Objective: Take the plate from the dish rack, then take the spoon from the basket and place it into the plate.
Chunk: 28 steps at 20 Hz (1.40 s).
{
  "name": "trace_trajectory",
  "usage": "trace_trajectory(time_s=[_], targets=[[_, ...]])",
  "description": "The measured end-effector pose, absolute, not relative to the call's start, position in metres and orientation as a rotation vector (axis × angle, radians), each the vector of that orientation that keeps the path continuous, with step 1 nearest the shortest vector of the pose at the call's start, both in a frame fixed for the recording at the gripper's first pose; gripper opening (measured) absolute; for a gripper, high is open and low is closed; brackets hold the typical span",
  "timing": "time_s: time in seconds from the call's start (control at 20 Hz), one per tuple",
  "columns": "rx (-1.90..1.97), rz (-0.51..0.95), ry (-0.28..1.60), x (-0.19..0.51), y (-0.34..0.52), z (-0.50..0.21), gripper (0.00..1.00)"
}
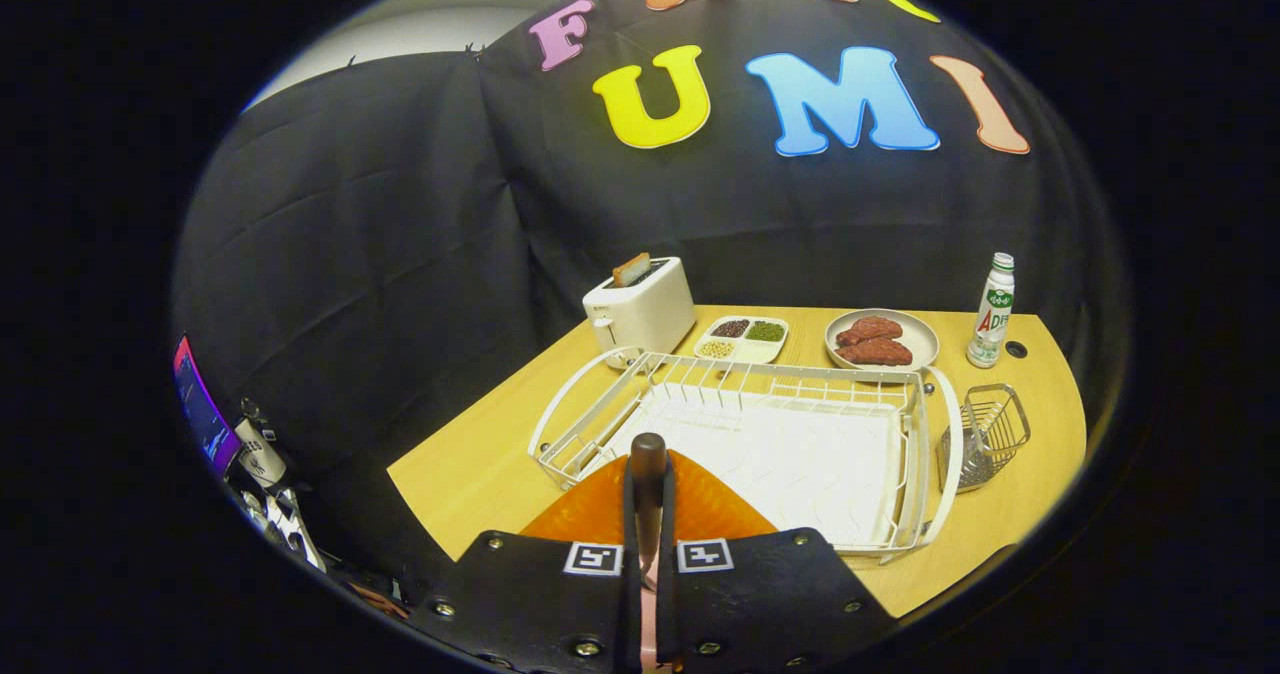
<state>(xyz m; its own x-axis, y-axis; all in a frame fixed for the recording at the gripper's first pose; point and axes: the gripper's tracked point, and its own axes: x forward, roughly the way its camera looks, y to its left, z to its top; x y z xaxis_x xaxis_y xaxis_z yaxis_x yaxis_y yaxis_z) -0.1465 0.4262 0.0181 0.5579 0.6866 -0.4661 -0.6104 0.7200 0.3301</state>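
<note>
Gripper (pixel 648 554): fingers clenched on a spoon (pixel 648 484) handle, directly over the orange plate (pixel 700 509) beneath them. Judged step: placing the spoon; next, lower and release. Beyond: empty dish rack (pixel 760 434), then the wire basket (pixel 990 434) beside it.

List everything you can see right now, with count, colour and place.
table: one, light wood, under everything
dish rack: one, white wire, mid-table
basket: one, silver wire, at the rack's right end
toaster: one, white, beyond the rack, toast in its slot
divided tray: one, white, beside the toaster
round dish: one, pale, brown food on it, beyond the rack
bottle: one, white, green cap, beyond the basket
plate: one, orange, just ahead of the fingers
spoon: one, dark handle, between the fingers
gripper: one, shut on the spoon, over the plate
</note>
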Motion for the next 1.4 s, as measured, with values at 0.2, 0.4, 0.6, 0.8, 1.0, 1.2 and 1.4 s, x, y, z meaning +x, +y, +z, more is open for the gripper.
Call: trace_trajectory(time_s=[0.2,0.4,0.6,0.8,1.0,1.2,1.4], targets=[[0.098,0.789,0.621,-0.152,0.436,-0.002,0.06],[0.058,0.808,0.630,-0.159,0.447,-0.023,0.06],[0.045,0.813,0.610,-0.158,0.454,-0.025,0.06],[0.040,0.807,0.603,-0.159,0.452,-0.023,0.06],[0.021,0.806,0.583,-0.167,0.448,-0.021,0.06],[0.001,0.799,0.575,-0.174,0.441,-0.021,0.06],[-0.013,0.796,0.570,-0.179,0.435,-0.019,0.10]])
